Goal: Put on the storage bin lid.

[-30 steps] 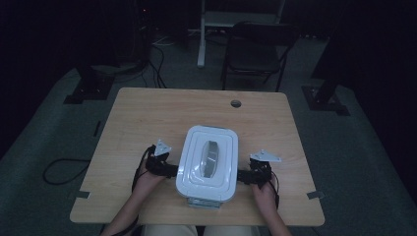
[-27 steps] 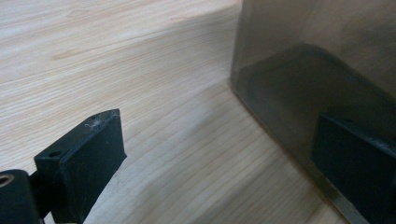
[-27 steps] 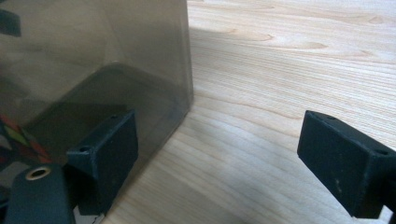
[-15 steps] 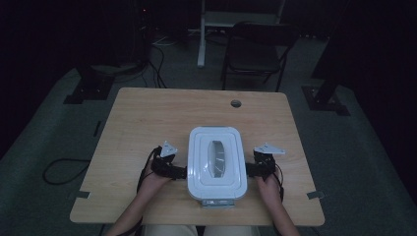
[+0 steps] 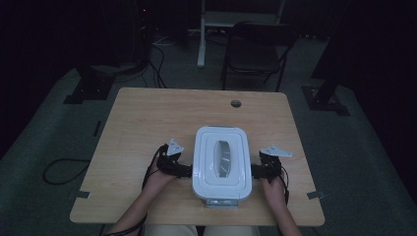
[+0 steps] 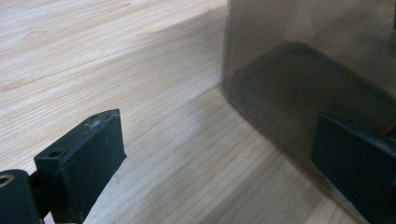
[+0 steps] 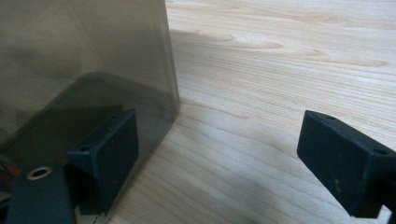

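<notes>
White-lidded box (image 5: 221, 162) near table (image 5: 147, 118) front edge, L gripper (image 5: 183, 170) & R gripper (image 5: 256, 171) flanking its sides, both w/ jaws wide apart, gripping nothing.

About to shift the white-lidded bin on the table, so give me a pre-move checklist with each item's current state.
1. Left gripper at the bin's left wall: ok, it sits against the side of the bin.
2. Right gripper at the bin's right wall: ok, it mirrors the left one.
3. Jaws open: ok, both gripper views show the black jaws spread wide.
4. Firm hold on the bin: not ok, one jaw of each gripper lies by the smoky wall, nothing is clamped.
5. Lid seated: cannot tell if it is latched.
6. Table ahead free of objects: ok.
</notes>
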`<state>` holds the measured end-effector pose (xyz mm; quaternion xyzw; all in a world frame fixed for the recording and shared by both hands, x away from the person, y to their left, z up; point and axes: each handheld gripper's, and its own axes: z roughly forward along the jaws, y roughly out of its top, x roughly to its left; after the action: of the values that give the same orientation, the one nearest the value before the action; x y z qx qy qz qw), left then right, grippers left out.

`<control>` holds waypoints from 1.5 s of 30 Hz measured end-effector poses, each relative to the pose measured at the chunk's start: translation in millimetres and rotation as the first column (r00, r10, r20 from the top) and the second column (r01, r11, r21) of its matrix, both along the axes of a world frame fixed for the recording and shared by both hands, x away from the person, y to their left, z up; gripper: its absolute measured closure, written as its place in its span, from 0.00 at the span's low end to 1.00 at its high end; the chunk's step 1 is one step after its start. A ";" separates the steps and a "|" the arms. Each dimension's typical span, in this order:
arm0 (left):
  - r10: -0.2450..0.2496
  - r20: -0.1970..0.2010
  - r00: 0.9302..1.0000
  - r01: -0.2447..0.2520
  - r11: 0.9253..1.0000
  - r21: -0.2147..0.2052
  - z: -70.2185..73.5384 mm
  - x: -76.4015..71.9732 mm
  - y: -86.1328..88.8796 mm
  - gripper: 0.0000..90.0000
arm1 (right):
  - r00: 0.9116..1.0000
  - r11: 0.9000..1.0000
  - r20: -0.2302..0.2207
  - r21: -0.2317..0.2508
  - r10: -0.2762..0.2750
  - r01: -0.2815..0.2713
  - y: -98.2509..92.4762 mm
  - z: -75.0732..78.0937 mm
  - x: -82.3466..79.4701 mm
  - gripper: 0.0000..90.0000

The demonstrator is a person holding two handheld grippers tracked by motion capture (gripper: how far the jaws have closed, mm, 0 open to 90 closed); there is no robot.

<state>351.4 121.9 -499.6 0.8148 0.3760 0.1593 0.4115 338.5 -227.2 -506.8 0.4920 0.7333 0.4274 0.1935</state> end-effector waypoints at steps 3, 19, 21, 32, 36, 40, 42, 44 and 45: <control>-0.004 0.019 1.000 0.004 1.000 -0.005 -0.8 -0.3 0.5 0.04 | 1.000 0.999 0.016 -0.033 -0.012 0.012 0.0 -2.0 -0.1 0.13; 0.000 0.005 1.000 0.001 1.000 -0.025 1.7 2.9 14.9 0.04 | 0.997 0.997 0.012 -0.014 -0.071 0.071 -15.1 -3.2 -10.9 0.13; 0.001 0.006 1.000 -0.001 1.000 -0.027 2.1 2.7 16.4 0.04 | 0.997 0.997 0.013 -0.015 -0.070 0.070 -15.7 -2.6 -11.6 0.13; 0.069 -0.025 0.997 -0.070 0.997 -0.020 4.0 0.7 42.6 0.02 | 0.993 0.993 0.025 -0.017 -0.113 0.114 -31.4 1.1 -20.7 0.13; 0.088 -0.031 0.996 -0.089 0.996 -0.018 2.7 -1.0 51.1 0.02 | 0.991 0.991 0.021 -0.019 -0.133 0.134 -37.8 -1.0 -22.0 0.13; 0.106 -0.024 0.994 -0.106 0.994 -0.017 2.8 -2.3 59.5 0.02 | 0.989 0.989 0.016 -0.023 -0.147 0.147 -43.3 -2.4 -22.3 0.13; 0.113 -0.025 0.993 -0.113 0.994 -0.013 3.3 -2.4 64.4 0.02 | 0.988 0.988 0.011 -0.033 -0.151 0.152 -45.8 -3.5 -22.0 0.13; 0.131 -0.021 0.991 -0.131 0.991 -0.016 4.5 -2.6 71.0 0.02 | 0.987 0.987 0.008 -0.031 -0.159 0.159 -48.7 -4.5 -22.7 0.13; 0.138 -0.019 0.990 -0.138 0.990 -0.019 5.1 -2.8 74.6 0.02 | 0.987 0.986 0.006 -0.031 -0.163 0.163 -50.2 -5.0 -23.0 0.13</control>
<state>348.6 196.4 -494.5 0.7840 0.4367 0.1763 0.4045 315.5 -277.4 -511.9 0.5465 0.6969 0.3996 0.2369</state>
